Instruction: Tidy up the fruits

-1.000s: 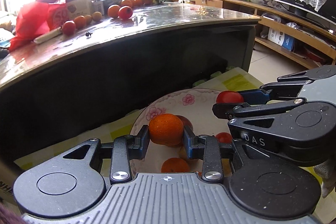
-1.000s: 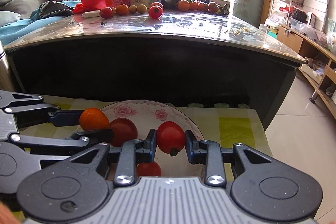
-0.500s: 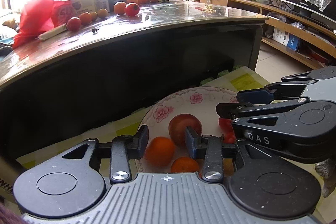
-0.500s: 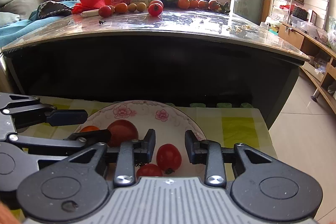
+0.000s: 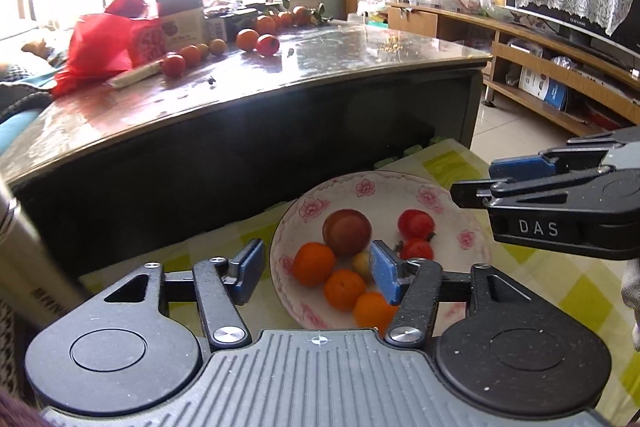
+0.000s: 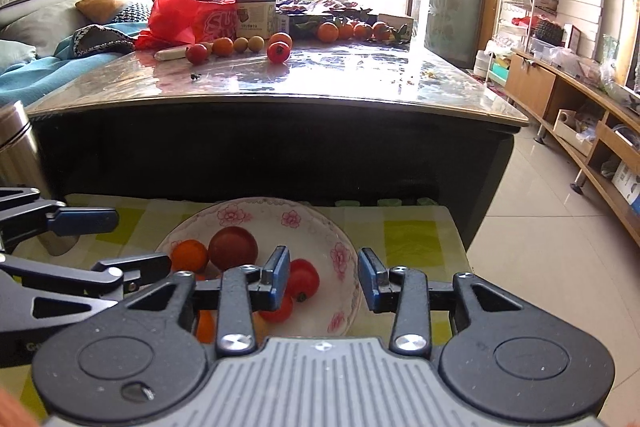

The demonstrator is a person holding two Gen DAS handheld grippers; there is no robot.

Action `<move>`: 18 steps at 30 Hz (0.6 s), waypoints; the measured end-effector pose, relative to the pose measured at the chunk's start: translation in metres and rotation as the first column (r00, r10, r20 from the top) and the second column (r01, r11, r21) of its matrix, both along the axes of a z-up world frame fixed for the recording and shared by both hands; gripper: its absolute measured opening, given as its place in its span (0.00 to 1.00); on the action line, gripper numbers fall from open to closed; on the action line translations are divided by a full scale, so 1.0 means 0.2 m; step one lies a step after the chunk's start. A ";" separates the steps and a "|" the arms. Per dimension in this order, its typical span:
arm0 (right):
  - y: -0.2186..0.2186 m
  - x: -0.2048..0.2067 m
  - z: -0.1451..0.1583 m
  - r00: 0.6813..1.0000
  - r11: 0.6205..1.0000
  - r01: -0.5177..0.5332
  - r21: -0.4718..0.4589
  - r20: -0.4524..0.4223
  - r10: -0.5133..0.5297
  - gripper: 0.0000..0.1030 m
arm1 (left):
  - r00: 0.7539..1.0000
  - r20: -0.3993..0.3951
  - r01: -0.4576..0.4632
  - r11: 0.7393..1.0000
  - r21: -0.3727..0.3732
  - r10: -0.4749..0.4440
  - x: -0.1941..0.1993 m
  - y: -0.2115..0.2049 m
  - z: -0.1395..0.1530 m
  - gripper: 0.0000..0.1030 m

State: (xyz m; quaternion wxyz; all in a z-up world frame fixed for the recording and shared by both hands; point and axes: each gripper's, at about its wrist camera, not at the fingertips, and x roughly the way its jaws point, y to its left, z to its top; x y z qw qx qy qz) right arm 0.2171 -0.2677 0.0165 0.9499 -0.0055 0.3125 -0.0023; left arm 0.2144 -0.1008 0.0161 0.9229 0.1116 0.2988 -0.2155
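I've got the left gripper (image 5: 316, 269) and right gripper (image 6: 323, 277) both spread wide, empty, over the floral bowl (image 5: 464, 219) holding oranges (image 5: 314, 263) and tomatoes (image 5: 416, 223), more fruit (image 6: 279, 51) back on the table (image 6: 360, 79).

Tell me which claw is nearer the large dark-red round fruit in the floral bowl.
Left. The left claw is open just in front of the large dark-red round fruit; the right claw is open further off, over the bowl's other side.
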 end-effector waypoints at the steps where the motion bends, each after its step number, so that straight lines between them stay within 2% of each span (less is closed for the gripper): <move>1: 0.01 -0.03 0.01 1.000 1.000 -0.001 0.000 0.000 0.001 0.42 | 1.000 0.001 -0.004 1.000 -0.004 0.004 -0.03 0.01 0.01 0.69; 3: 0.02 -0.10 0.03 1.000 1.000 -0.001 0.004 0.003 0.001 0.43 | 1.000 0.006 -0.019 1.000 -0.014 0.019 -0.09 0.03 0.04 0.73; 8: 0.06 -0.27 0.08 1.000 0.999 -0.009 0.031 0.005 0.008 0.46 | 0.999 -0.001 -0.047 0.998 -0.031 0.047 -0.21 0.06 0.08 0.74; 11: 0.11 -0.36 0.10 1.000 0.999 -0.020 0.030 0.008 0.020 0.47 | 0.998 0.021 -0.065 0.998 -0.016 0.065 -0.28 0.07 0.10 0.84; 18: 0.15 -0.51 0.14 0.999 0.999 -0.020 0.038 0.027 0.019 0.48 | 0.994 0.049 -0.100 0.995 -0.022 0.101 -0.41 0.11 0.15 0.84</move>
